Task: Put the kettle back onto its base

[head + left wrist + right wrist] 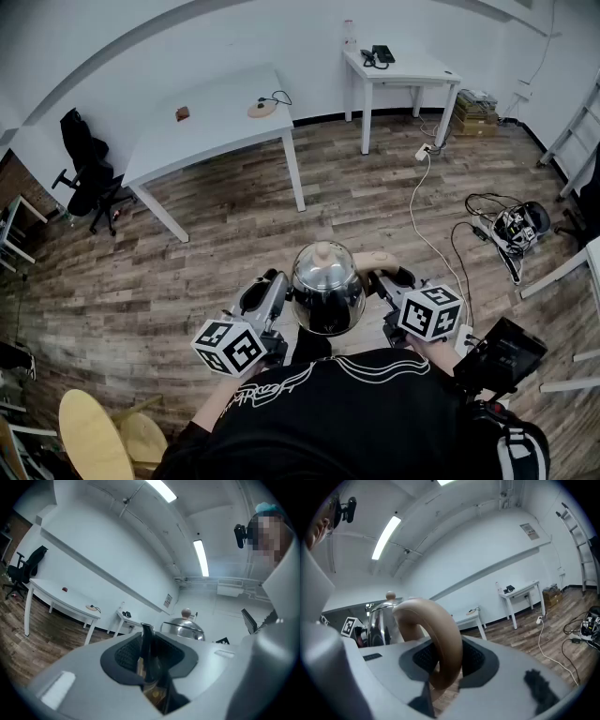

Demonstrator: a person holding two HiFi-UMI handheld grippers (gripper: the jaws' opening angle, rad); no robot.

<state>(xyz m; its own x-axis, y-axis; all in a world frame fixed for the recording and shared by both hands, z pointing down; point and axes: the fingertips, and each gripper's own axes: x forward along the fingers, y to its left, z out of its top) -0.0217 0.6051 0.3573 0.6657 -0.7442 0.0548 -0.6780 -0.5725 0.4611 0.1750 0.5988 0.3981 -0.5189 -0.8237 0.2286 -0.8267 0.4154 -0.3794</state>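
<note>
One office chair (89, 169): black, at the far left by the wall, standing on the wood floor (375, 206).
Long white table (202, 131): right of the chair, set against the wall.
Base (262, 109): a tan round disc with a black cord, lying near that table's right end.
Left gripper (281, 298): roughly level, jaws clamped on the kettle's dark spout (148, 641), which stands upright between the pads.
Kettle (327, 286): shiny steel with a domed lid and tan knob, upright, held in the air between both grippers close to the person's chest, well apart from the base.
Right gripper (386, 281): tilted slightly down, jaws closed on the tan curved handle (440, 639).
Small white table (403, 67): farther right by the wall, a dark object on top.
Cables (511, 225): a tangle on the floor at the far right.
</note>
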